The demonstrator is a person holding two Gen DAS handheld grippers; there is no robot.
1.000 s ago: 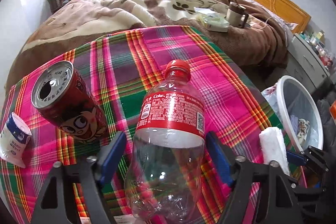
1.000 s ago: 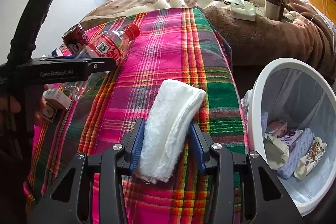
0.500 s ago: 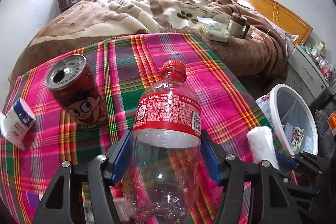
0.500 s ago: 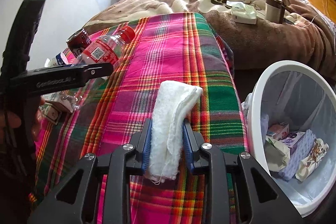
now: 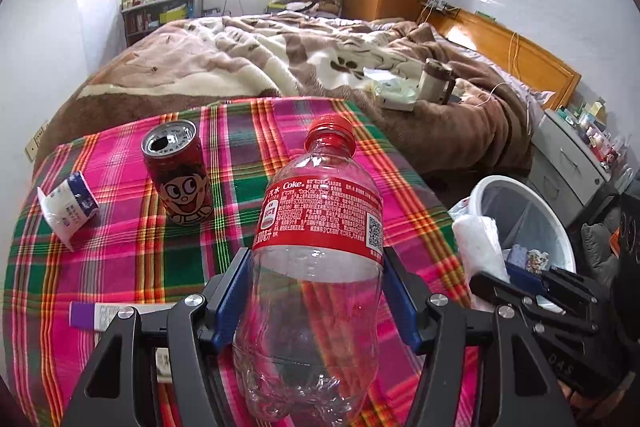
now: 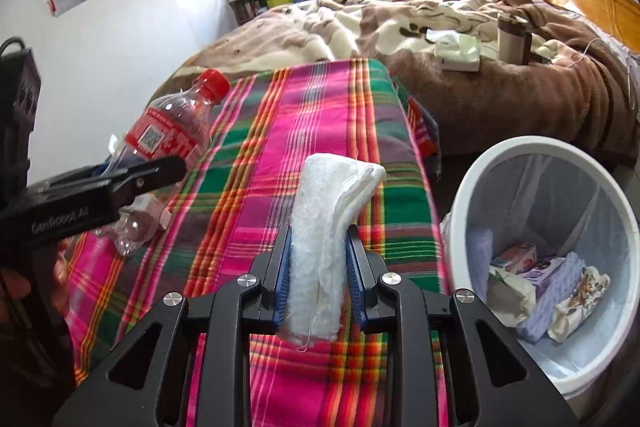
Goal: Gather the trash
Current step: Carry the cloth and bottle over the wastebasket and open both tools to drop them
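Plaid cloth [image 5: 120, 267] is lying beneath both grippers: left gripper [image 5: 316, 291] is clamping an empty Coke bottle [image 5: 320, 247], right gripper [image 6: 318, 267] is squeezing a white tissue wad [image 6: 324, 227] beside the bin [image 6: 480, 163]

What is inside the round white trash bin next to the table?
The round white trash bin has a clear bag liner and holds a small carton, crumpled paper and printed wrappers. Anything beneath that pile is covered.

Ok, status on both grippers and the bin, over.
Left gripper shut on Coke bottle. Right gripper shut on white tissue wad. Bin open at the right, nothing blocking. Can and wrapper left on cloth.
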